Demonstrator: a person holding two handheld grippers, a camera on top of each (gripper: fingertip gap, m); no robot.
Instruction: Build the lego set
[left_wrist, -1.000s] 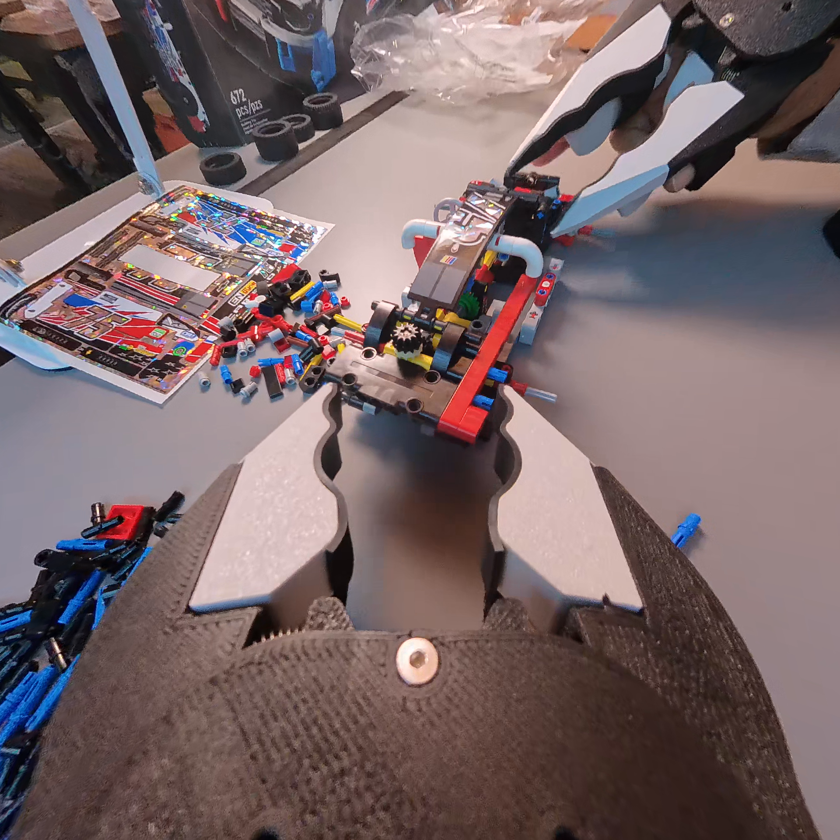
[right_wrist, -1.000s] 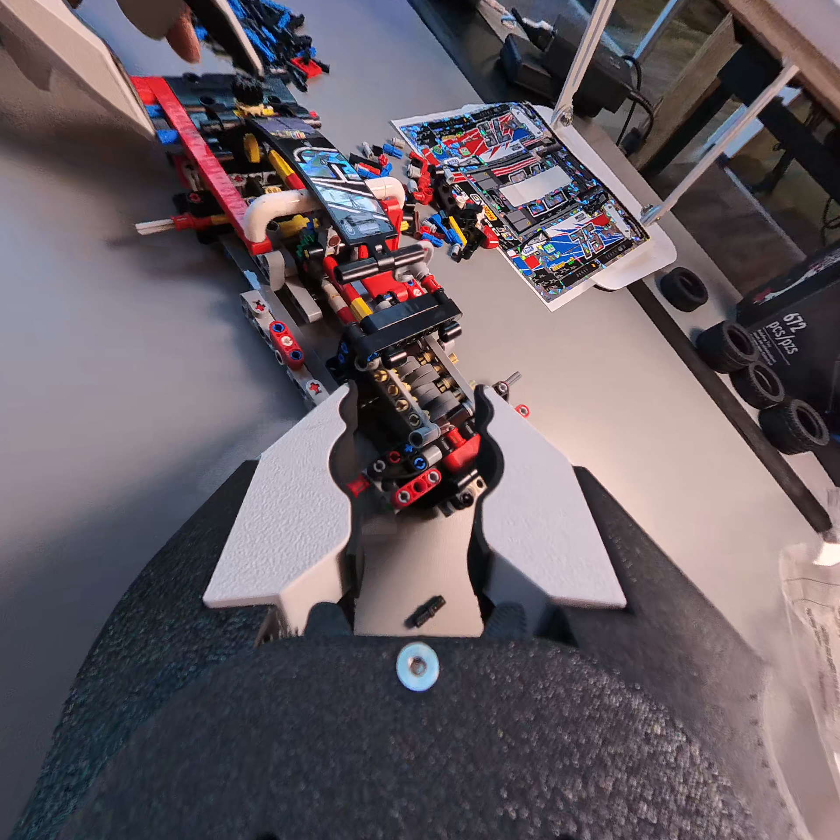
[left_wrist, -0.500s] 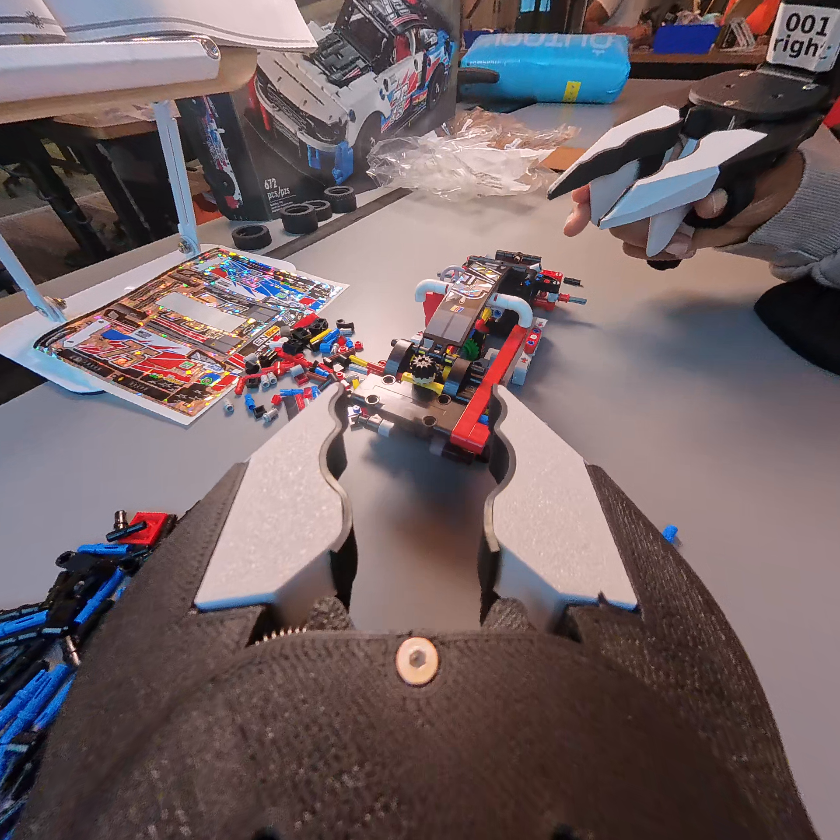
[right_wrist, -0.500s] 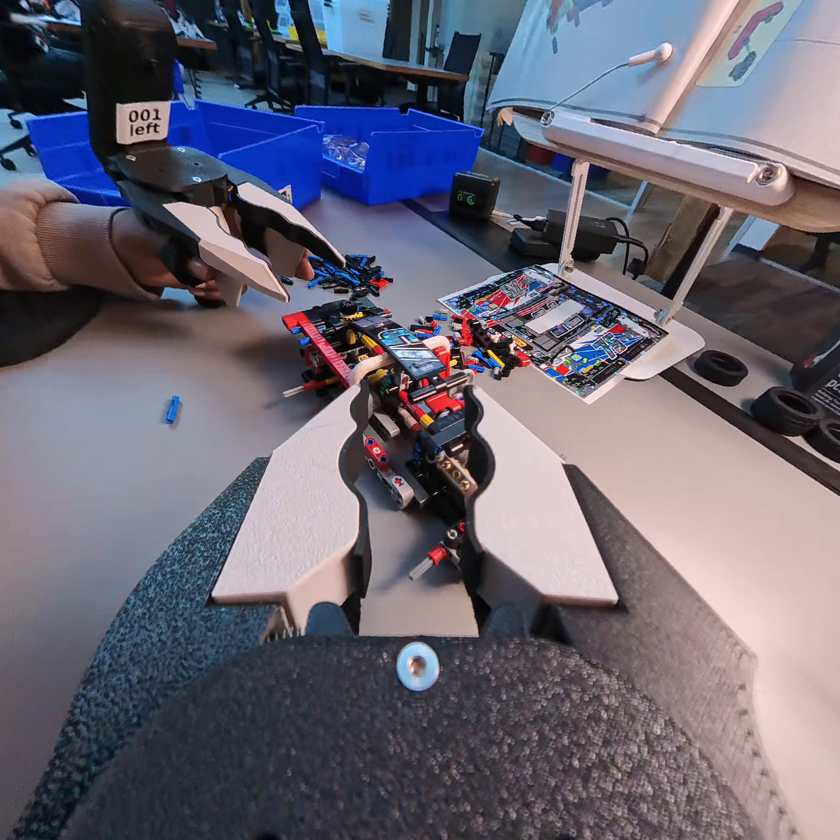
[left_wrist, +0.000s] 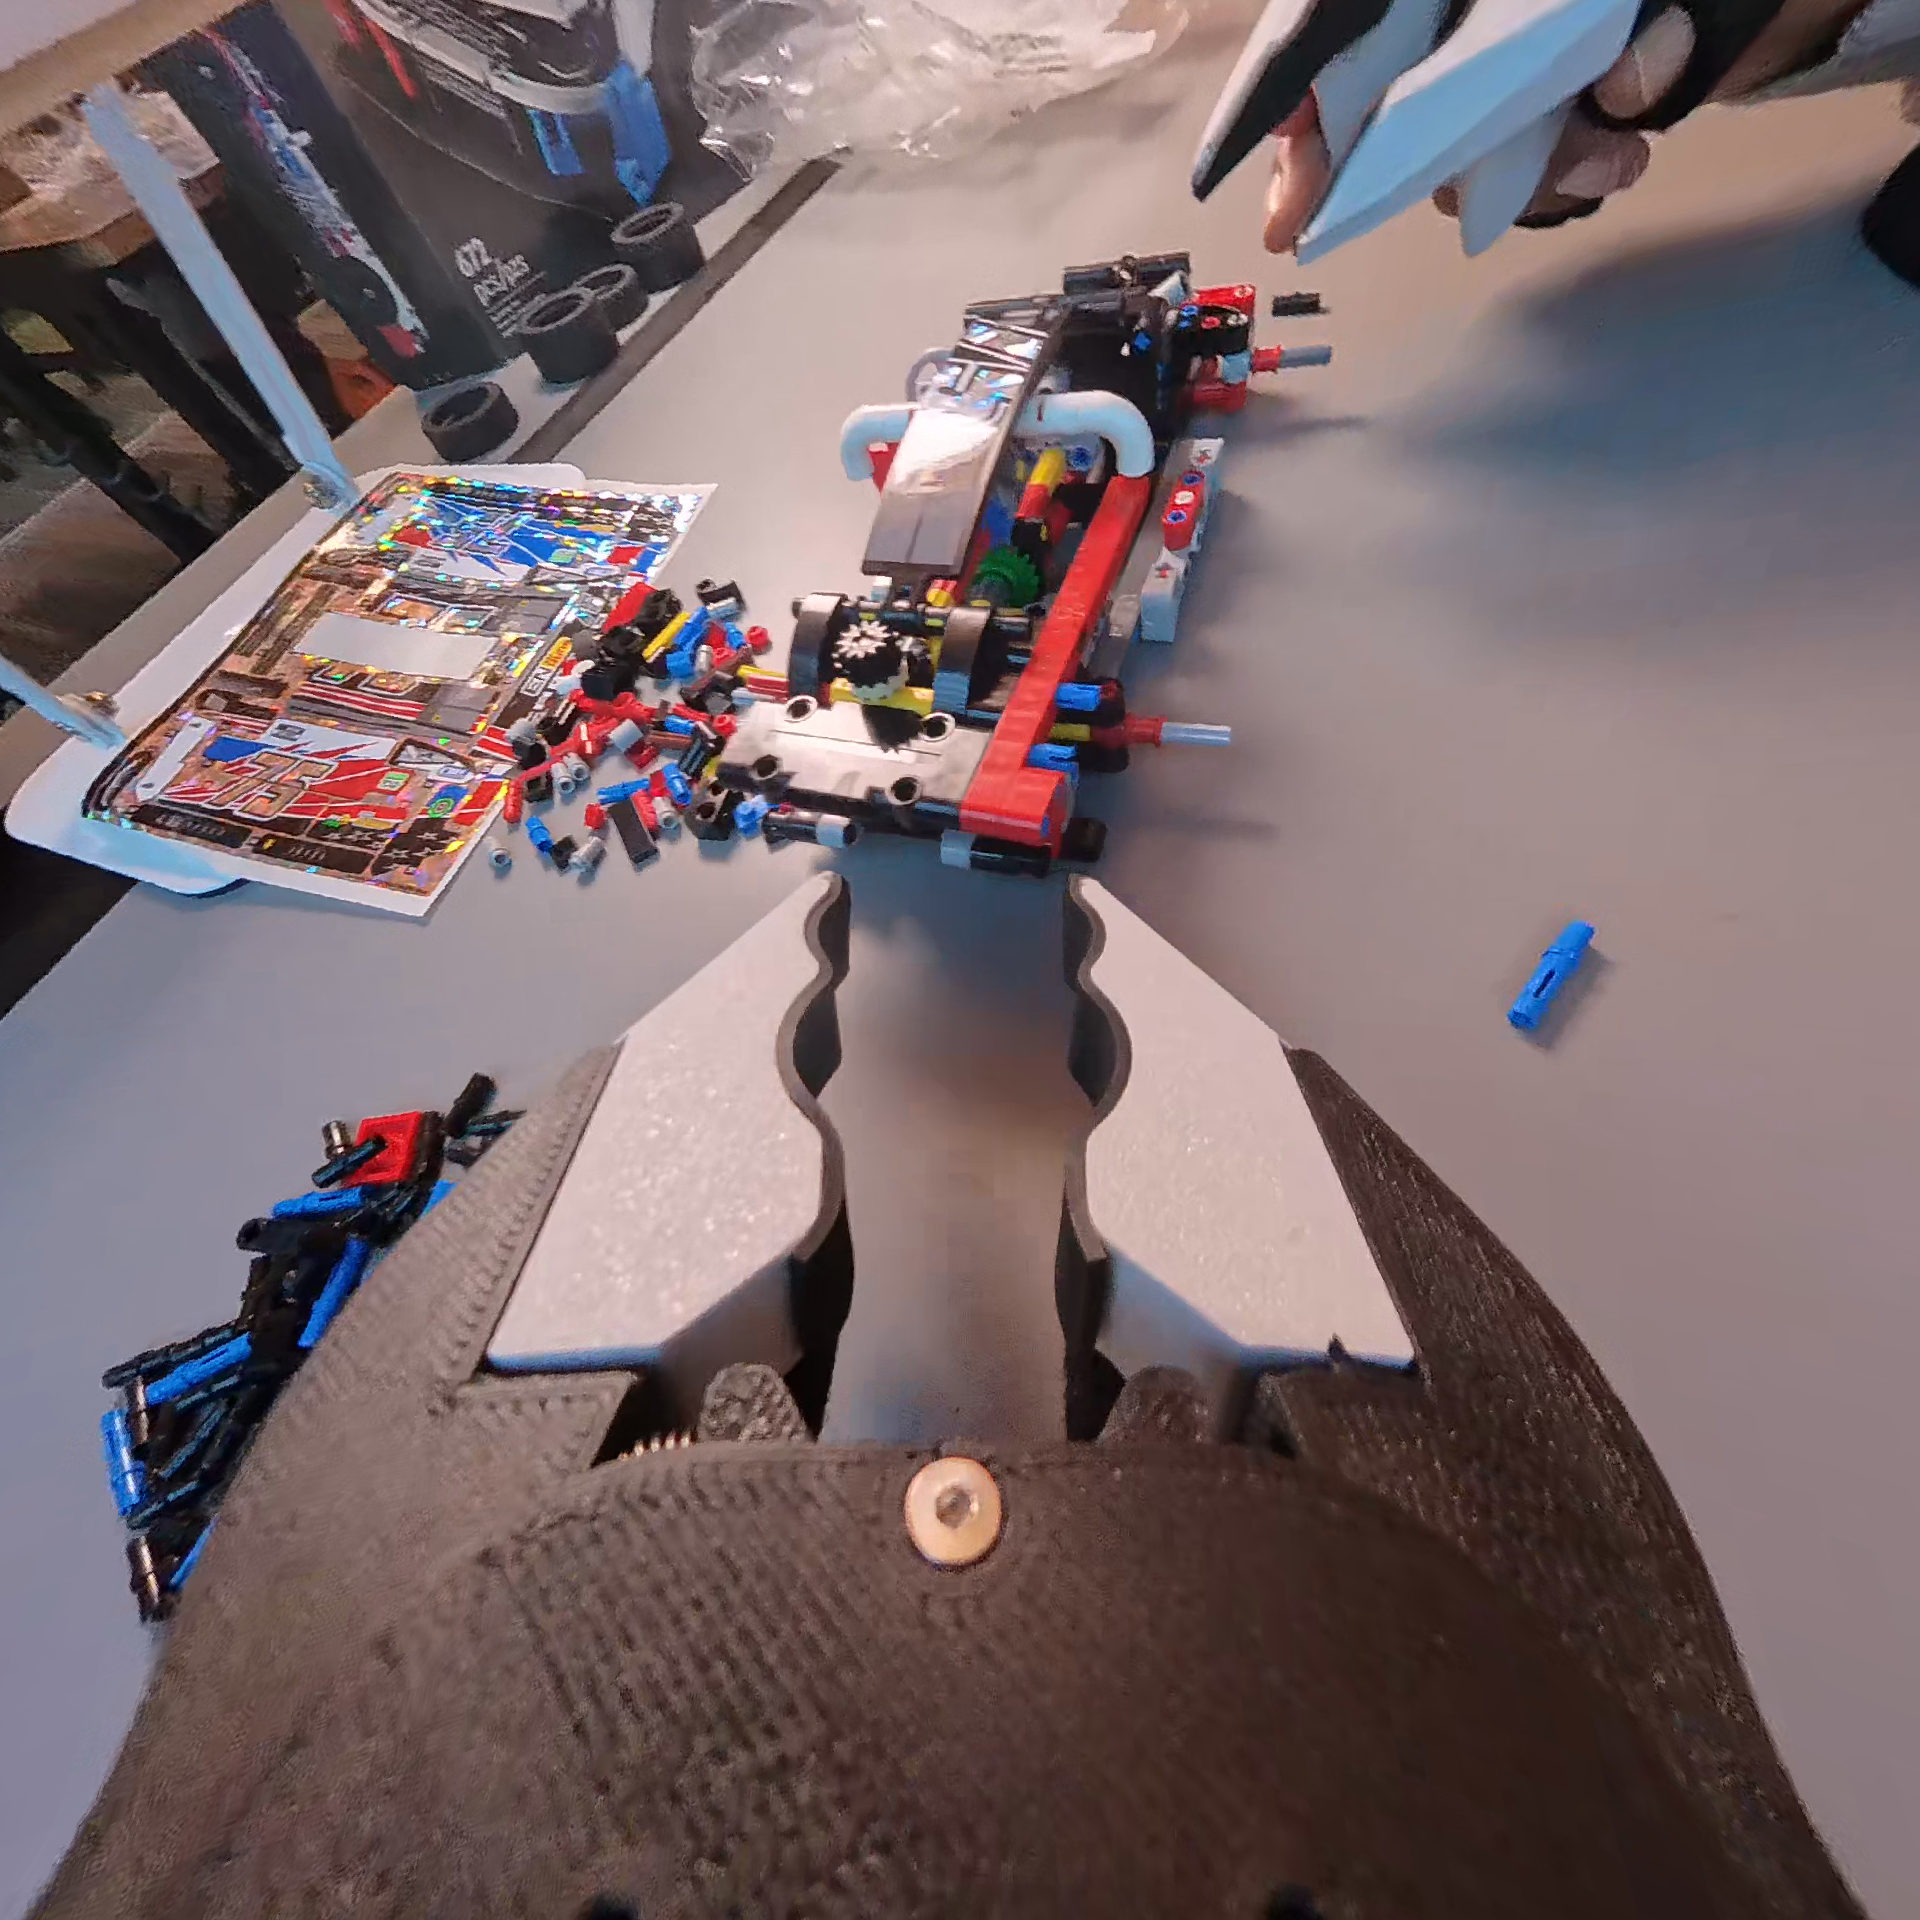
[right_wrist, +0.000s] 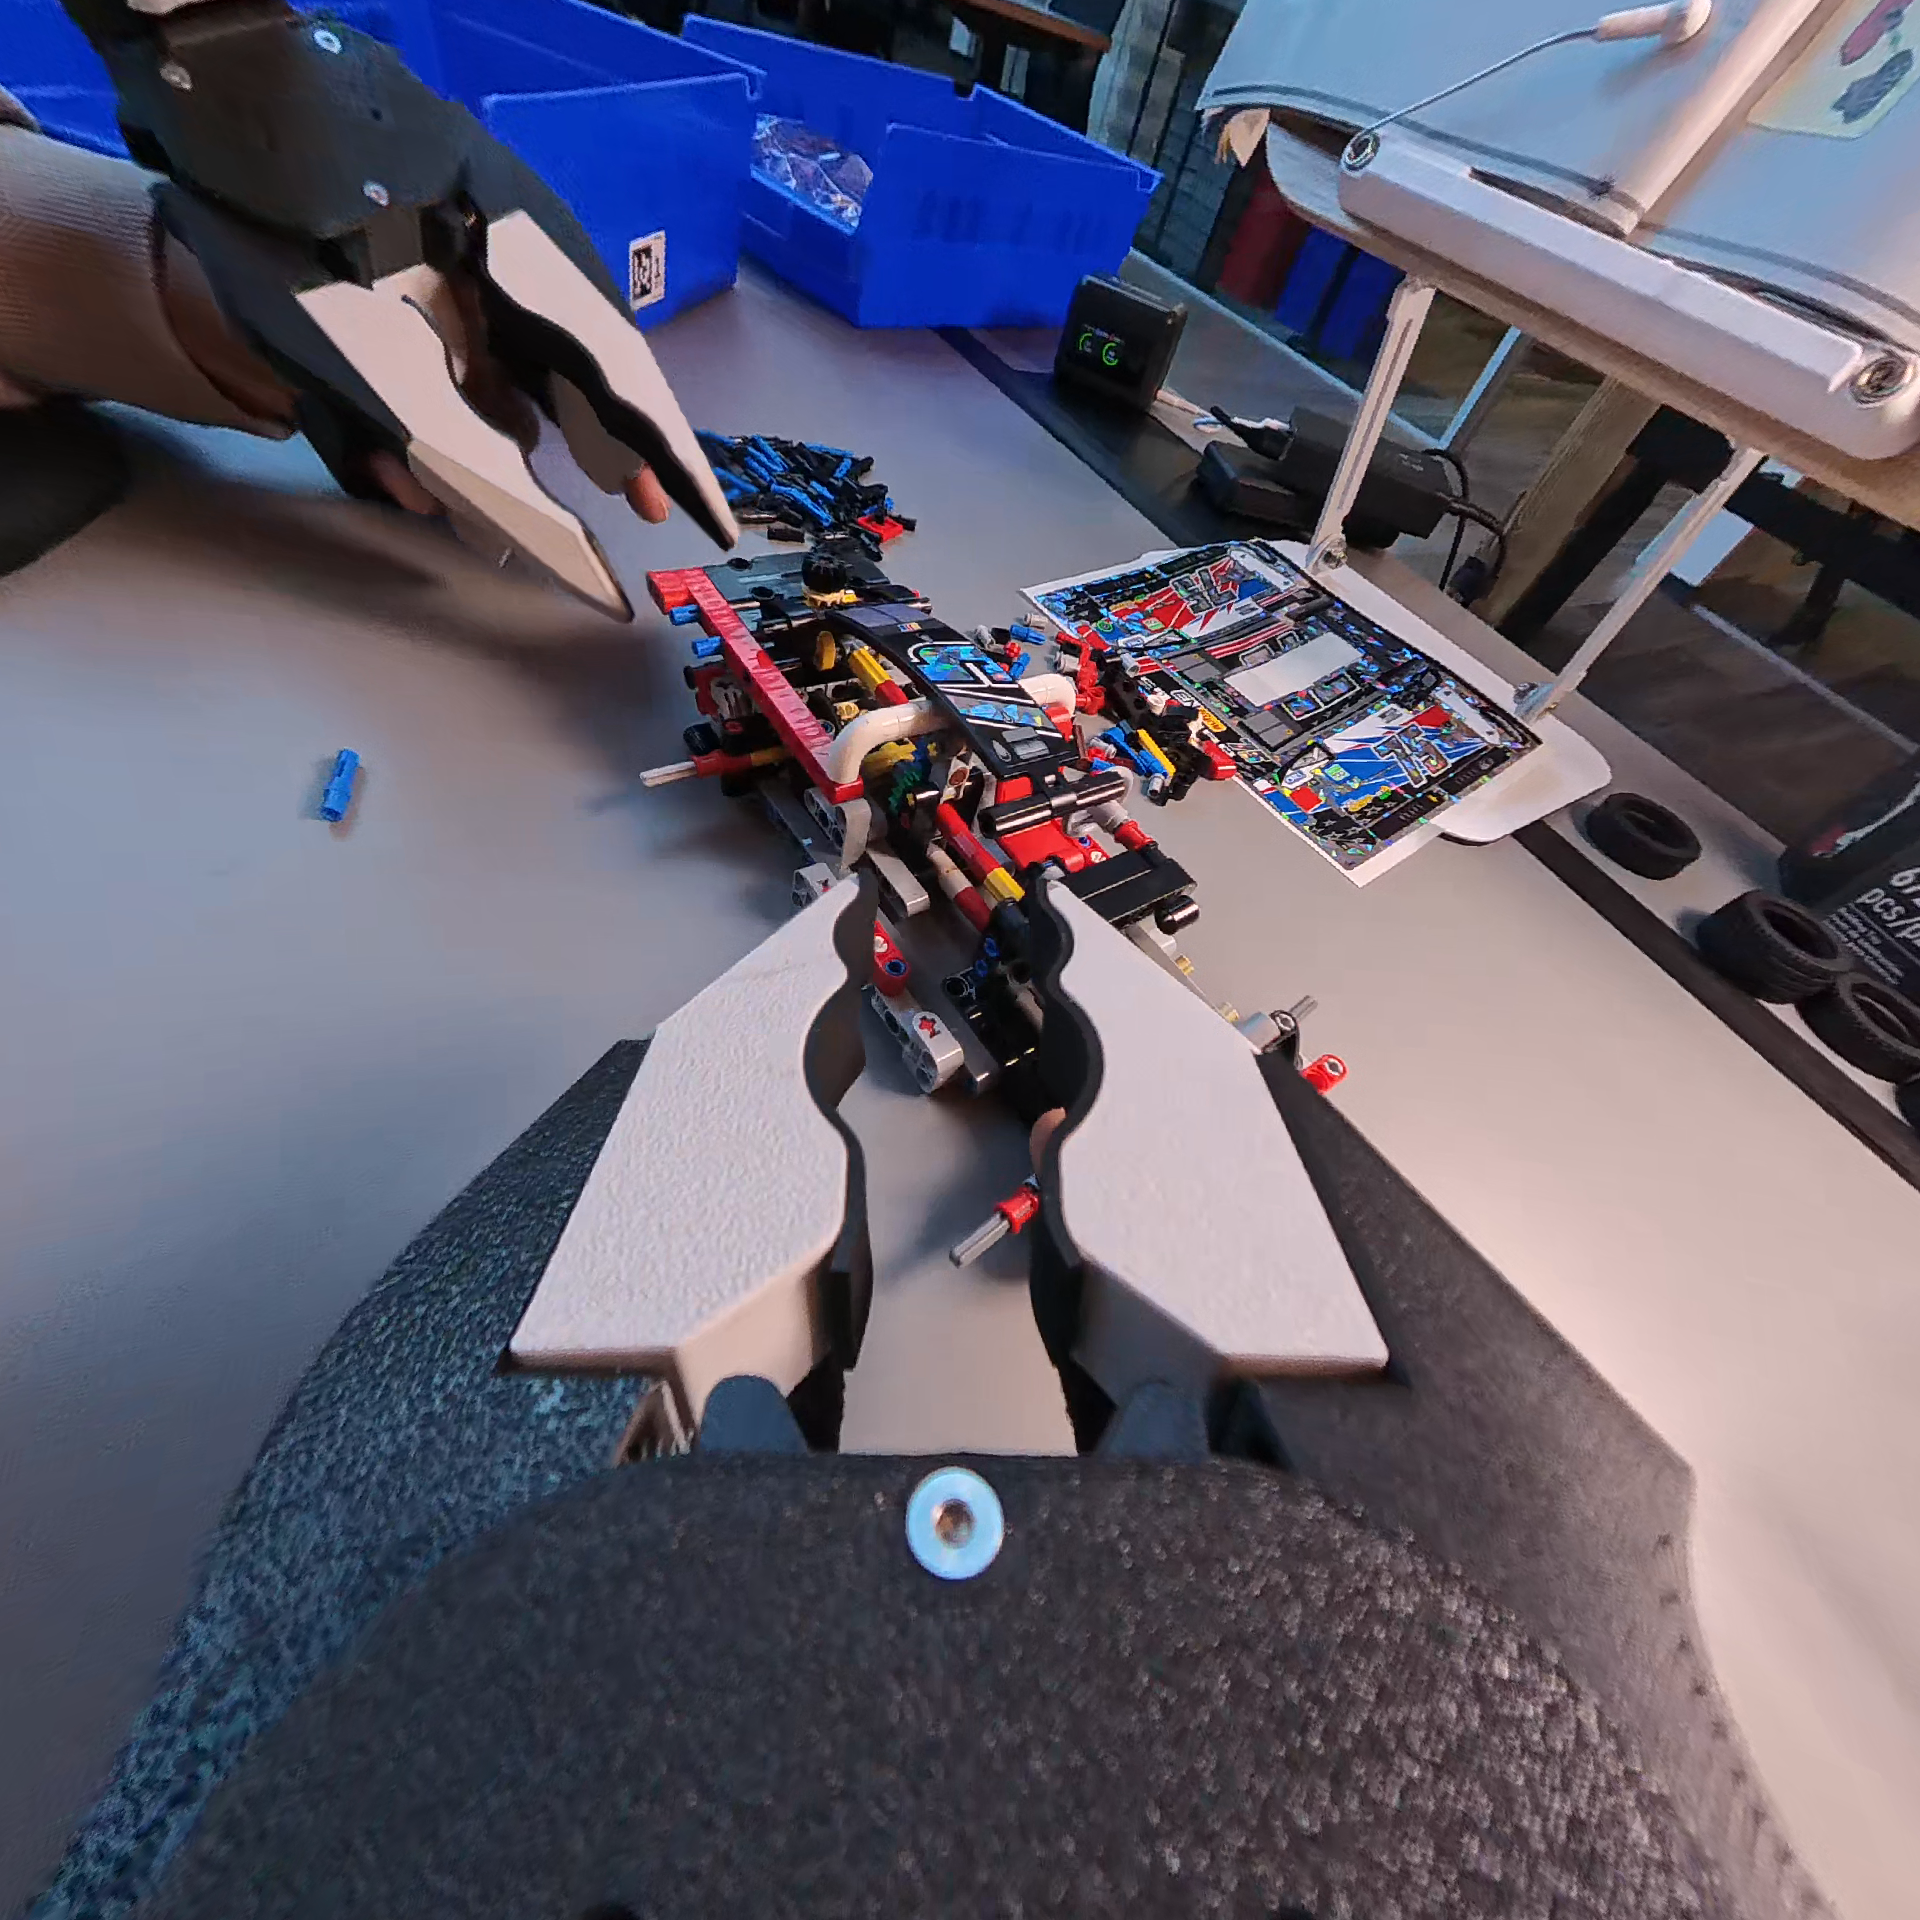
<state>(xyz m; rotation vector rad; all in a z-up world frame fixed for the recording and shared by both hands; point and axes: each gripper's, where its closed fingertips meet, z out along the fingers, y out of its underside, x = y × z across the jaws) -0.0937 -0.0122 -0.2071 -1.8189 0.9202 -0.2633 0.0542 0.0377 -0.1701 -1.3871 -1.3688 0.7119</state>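
A: Where does the build stand?

B: The half-built car chassis (left_wrist: 997, 582) lies flat on the grey counter (left_wrist: 1558, 644), between the two tools. The left tool (left_wrist: 951, 904) hangs just short of its near end with its jaws apart and nothing between them. The right tool (right_wrist: 951, 914) is over the far end, jaws likewise apart and empty as far as I can see.

A: How will it handle?

B: Light and stiff along the long red beam (left_wrist: 1060, 644), I judge, but the thin axles sticking out sideways and the white curved tubes look easy to knock loose. I would pinch across the red beam or the dark end plate (left_wrist: 842, 758).

A: And loose parts?

B: A scatter of small pieces (left_wrist: 644, 717) sits beside the sticker sheet (left_wrist: 343, 686), a pile of blue and black pins (left_wrist: 229, 1340) lies left, and one blue pin (left_wrist: 1550, 972) lies alone on the right. They're small and smooth, so likely to slip from a wide pinch.
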